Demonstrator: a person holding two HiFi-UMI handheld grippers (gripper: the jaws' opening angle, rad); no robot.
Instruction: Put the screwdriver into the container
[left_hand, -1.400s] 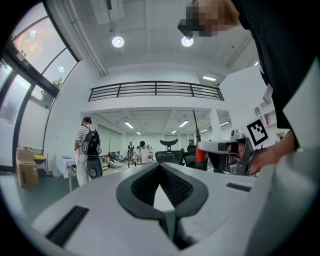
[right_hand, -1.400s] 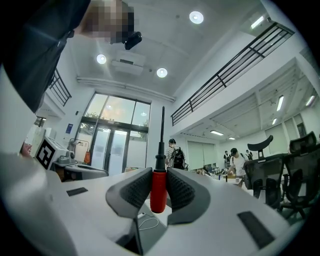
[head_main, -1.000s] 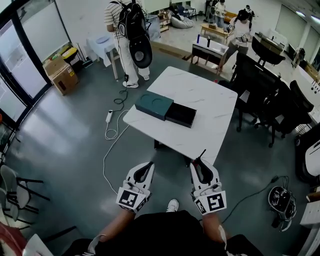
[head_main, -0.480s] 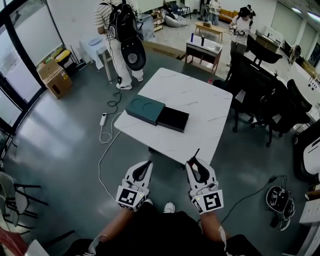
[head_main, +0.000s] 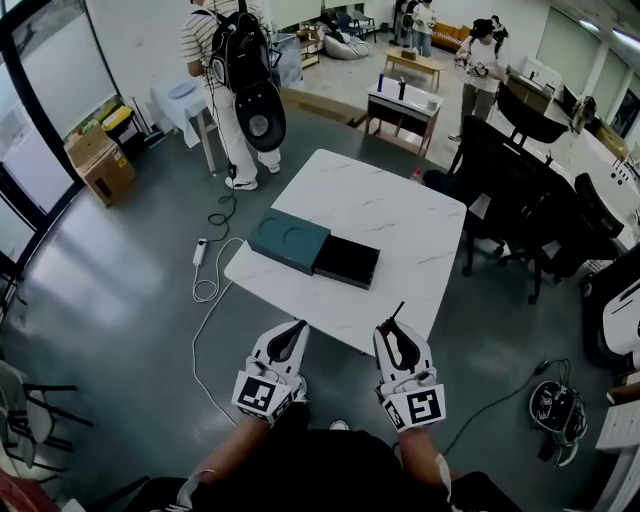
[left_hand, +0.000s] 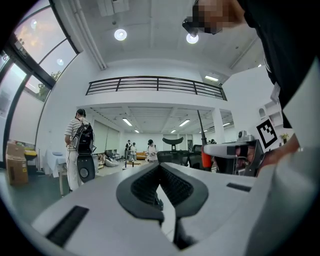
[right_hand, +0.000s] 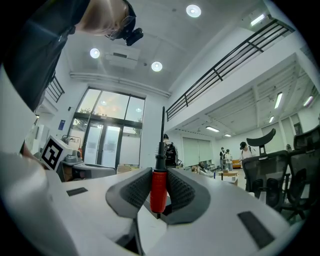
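Observation:
My right gripper (head_main: 398, 340) is shut on a screwdriver (head_main: 399, 311). In the right gripper view its red handle (right_hand: 158, 190) is clamped between the dark pads and the black shaft points up past the tips. My left gripper (head_main: 288, 338) is held beside it, shut and empty, its pads (left_hand: 150, 185) meeting. Both hang over the floor just short of the white marble table (head_main: 400, 215). On the table lies an open black container (head_main: 346, 262), touching a teal box (head_main: 288, 243) on its left.
A person with a backpack (head_main: 238, 70) stands beyond the table. Black office chairs (head_main: 520, 200) crowd the right side. A white cable with a power strip (head_main: 205, 285) lies on the floor at the left. A black device (head_main: 557, 408) sits at the lower right.
The table's near edge has come closer to both grippers and sits lower in the head view. The grippers keep their pose, the screwdriver still held.

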